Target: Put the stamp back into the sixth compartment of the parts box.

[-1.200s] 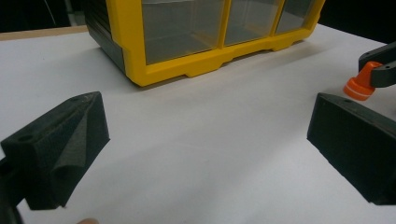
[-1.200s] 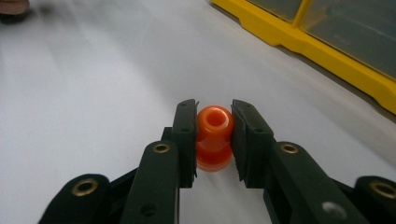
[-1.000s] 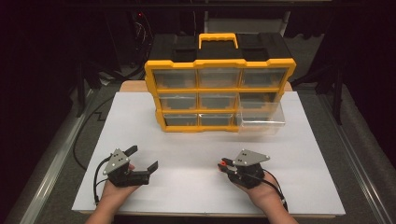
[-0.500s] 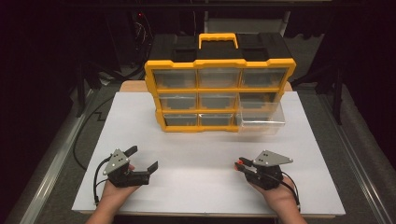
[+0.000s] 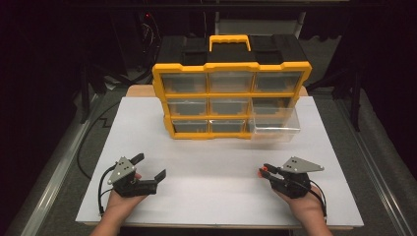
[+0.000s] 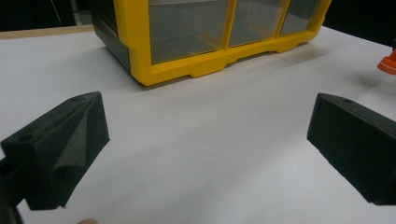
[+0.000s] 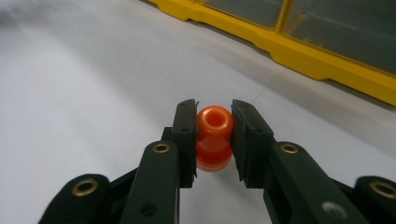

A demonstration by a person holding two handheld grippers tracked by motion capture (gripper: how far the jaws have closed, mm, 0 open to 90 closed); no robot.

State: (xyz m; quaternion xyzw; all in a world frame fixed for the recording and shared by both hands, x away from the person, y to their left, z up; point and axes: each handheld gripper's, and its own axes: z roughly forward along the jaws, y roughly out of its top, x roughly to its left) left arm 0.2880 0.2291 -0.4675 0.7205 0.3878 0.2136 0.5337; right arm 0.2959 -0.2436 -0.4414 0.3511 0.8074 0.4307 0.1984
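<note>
Orange bead [image 7: 214, 135] sits clamped btwn right gripper [image 7: 214, 140] fingers [image 7: 186, 140] (left gripper [image 5: 150, 169] fingers wide apart, empty).

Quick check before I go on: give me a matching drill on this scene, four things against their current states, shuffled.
Things:
1. left gripper
2. right gripper
3. bottom right drawer
4. orange piece

States:
A. pulled out of the organizer
B. open, nothing between the jaws
C. clamped between two black jaws
D. shut on a small part

Pairs: 1-B, 2-D, 3-A, 4-C
</note>
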